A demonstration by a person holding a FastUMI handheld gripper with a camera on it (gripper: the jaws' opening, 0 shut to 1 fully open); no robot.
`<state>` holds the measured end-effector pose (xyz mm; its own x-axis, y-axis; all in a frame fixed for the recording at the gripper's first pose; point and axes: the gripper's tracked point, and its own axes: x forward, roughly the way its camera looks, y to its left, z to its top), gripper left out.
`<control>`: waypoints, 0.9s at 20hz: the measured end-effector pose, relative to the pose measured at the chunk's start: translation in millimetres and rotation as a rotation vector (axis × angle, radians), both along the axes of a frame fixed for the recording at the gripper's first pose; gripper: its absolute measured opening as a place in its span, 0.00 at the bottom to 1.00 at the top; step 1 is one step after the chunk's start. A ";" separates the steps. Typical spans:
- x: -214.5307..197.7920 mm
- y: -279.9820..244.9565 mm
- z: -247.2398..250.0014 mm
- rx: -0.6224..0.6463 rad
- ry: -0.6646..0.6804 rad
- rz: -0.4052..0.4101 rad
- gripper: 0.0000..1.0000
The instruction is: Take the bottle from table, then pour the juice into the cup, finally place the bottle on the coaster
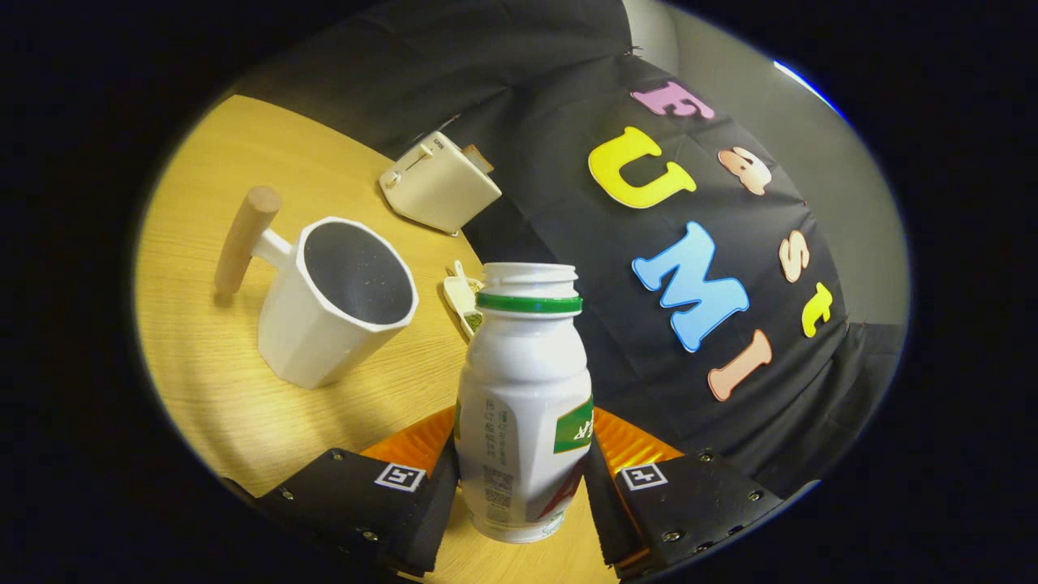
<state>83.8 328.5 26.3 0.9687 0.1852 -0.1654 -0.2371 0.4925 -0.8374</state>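
The claw [523, 478] pinches a white plastic juice bottle [523, 397] with a green neck ring, both black padded fingers [426, 507] pressed against its lower body, one on each side. The bottle has no cap on its threaded mouth and appears lifted off the pale round wooden tabletop [219, 381], whose grain runs in fine lines. An orange ribbed coaster [413, 442] lies on the tabletop just behind the bottle's base, showing on both sides of it between the fingers. Beyond the left finger stands a white faceted ceramic cup [336, 304] with a dark inside and a light wooden peg handle [245, 238], well apart from the bottle, with bare wood all round it. Between the cup and the bottle's neck, further back, lies a small white scoop [462, 296] holding something green. A cream boxy toaster [440, 182] sits near the tabletop's far curved edge, which runs close behind the bottle. The black cloth wall [568, 105] hangs right past that edge.
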 end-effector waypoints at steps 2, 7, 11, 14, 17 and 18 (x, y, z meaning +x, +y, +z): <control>1.7 -0.9 -1.0 -0.039 -0.006 -0.006 0.73; 7.3 -4.2 0.6 -0.113 -0.025 -0.024 0.73; 8.4 -2.9 6.9 -0.205 -0.076 -0.024 0.73; 4.3 0.7 11.1 -0.270 -0.122 -0.016 0.73; 0.0 7.2 17.2 -0.345 -0.181 -0.009 0.72; -1.2 7.5 18.3 -0.363 -0.193 -0.008 0.73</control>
